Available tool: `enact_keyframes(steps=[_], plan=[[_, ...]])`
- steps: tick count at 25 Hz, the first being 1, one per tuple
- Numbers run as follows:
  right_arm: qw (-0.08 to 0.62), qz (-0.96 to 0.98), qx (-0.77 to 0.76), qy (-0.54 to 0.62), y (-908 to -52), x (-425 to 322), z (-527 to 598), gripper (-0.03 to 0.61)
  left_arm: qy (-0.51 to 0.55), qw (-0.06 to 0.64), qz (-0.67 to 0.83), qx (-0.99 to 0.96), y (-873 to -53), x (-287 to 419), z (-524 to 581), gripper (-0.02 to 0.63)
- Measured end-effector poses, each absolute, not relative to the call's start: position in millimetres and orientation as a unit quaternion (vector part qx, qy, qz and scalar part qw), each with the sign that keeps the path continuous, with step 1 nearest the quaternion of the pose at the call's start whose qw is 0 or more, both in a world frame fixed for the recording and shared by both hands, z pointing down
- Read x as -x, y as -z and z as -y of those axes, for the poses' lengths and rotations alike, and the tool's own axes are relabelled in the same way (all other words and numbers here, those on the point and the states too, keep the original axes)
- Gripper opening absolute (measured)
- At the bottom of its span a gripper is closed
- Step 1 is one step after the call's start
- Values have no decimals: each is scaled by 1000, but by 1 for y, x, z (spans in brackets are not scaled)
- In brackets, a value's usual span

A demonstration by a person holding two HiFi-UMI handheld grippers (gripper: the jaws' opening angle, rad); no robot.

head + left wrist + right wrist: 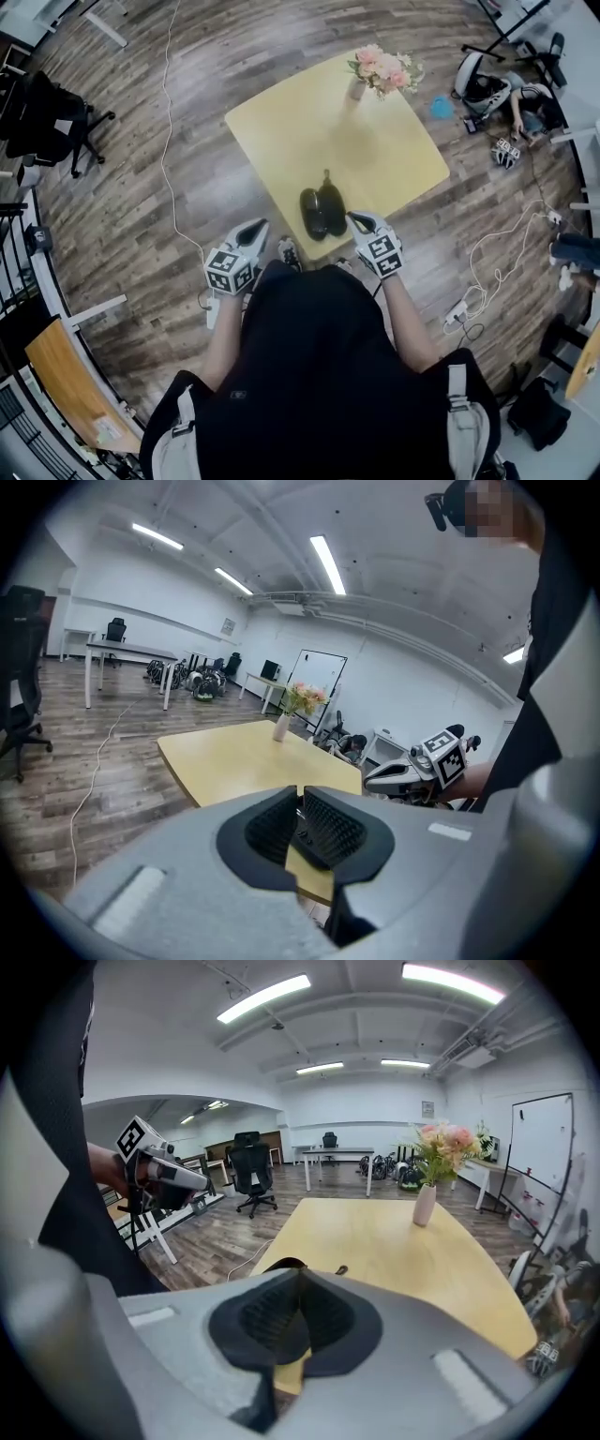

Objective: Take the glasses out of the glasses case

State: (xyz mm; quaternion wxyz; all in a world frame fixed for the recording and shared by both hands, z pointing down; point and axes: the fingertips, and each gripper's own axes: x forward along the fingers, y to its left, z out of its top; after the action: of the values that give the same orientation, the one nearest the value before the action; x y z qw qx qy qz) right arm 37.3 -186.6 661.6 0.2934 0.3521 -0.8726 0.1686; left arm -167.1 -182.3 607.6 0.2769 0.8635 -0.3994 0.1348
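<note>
Closest to the person, both grippers hang at the near edge of the tabletop (281, 122), neither touching anything. The left gripper (253, 230) has its pads pressed together at the tips with nothing between them, and so does the right gripper (361, 222). Just beyond and between them the glasses case (322, 211) lies on the tabletop near its front edge. It looks open, two dark halves side by side. The glasses cannot be told apart from the dark lining. Farther back stands a vase of flowers (357, 89), well clear of the work.

The step in hand seems to be the approach. To do it well, both sets of jaws should spread before they come down. The left gripper would best press on one half of the case to hold it, while the right gripper pinches the frame at the bridge or an arm, not a lens, and lifts straight up so the case does not slide off the edge.
</note>
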Motion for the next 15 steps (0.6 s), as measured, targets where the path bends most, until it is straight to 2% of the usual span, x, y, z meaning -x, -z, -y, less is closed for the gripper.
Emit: enact_keyframes(steps=[15], plan=[[319, 842, -375, -220, -722, 29, 204, 5, -159, 280, 364, -874, -629, 240, 219, 32]])
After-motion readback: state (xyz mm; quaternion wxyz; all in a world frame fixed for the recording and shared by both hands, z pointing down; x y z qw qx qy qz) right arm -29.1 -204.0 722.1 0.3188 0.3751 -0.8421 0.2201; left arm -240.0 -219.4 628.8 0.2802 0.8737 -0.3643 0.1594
